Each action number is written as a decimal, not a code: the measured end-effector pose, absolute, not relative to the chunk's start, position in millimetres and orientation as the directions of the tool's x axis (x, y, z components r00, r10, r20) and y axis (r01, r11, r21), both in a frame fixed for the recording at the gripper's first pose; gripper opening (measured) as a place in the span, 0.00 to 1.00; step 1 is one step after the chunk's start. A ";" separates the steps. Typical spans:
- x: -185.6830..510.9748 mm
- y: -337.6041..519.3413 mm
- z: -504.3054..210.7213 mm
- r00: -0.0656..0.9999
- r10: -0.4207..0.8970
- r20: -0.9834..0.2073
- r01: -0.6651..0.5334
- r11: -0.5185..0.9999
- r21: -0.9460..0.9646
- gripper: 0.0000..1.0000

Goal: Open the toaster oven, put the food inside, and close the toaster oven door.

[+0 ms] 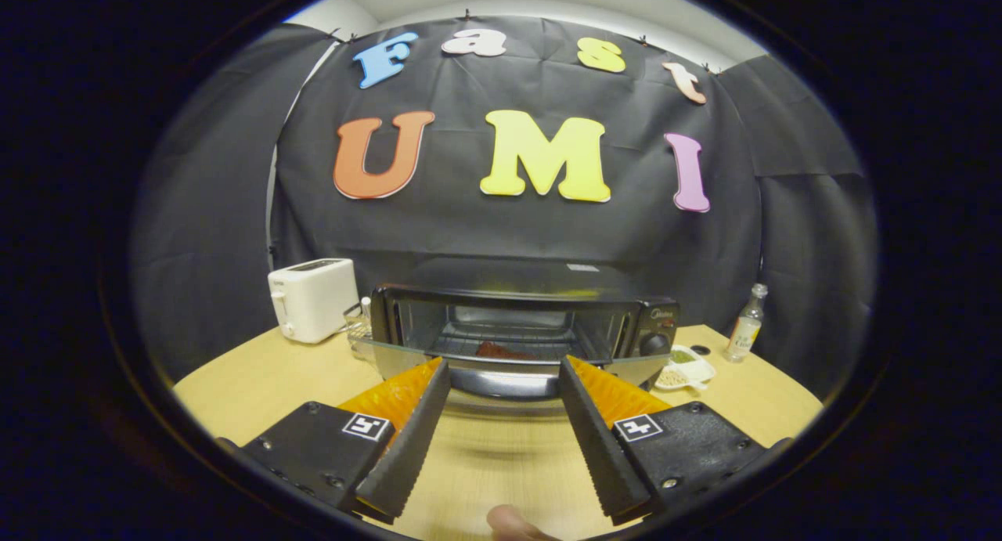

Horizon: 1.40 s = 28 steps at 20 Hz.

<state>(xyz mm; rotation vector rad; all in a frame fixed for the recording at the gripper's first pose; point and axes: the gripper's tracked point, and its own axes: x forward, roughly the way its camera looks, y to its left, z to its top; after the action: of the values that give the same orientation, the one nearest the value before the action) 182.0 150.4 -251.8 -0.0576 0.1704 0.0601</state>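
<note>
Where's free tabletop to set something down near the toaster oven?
Bare wood lies between the gripper jaws, which stand open and empty, and the toaster oven with its dropped door. More lies ahead of the white toaster. Crowded: right of the oven, by the divided dish and glass bottle; also the toaster-oven gap.

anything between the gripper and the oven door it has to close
Nothing visible. The hand-held gripper is open and empty, its fingers spread just in front of the lowered oven door, with bare table around. The food already lies inside the toaster oven, clear of the door's swing.
</note>
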 end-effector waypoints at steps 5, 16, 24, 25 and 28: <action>183.3 139.4 -203.9 0.990 0.053 -0.130 -0.057 0.998 -0.027 0.90; -9.9 65.8 -69.2 0.998 0.010 0.061 -0.004 0.995 -0.097 0.94; -93.1 32.1 -48.0 0.994 0.041 0.099 -0.036 0.998 -0.052 0.96; -95.4 28.4 -47.5 0.994 0.041 0.099 -0.036 0.998 -0.053 0.96; -100.6 20.6 -49.2 0.994 0.029 0.102 -0.024 0.998 -0.049 0.96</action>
<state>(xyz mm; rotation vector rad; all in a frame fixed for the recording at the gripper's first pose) -100.6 20.6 -49.2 -0.0480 -0.1030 0.0266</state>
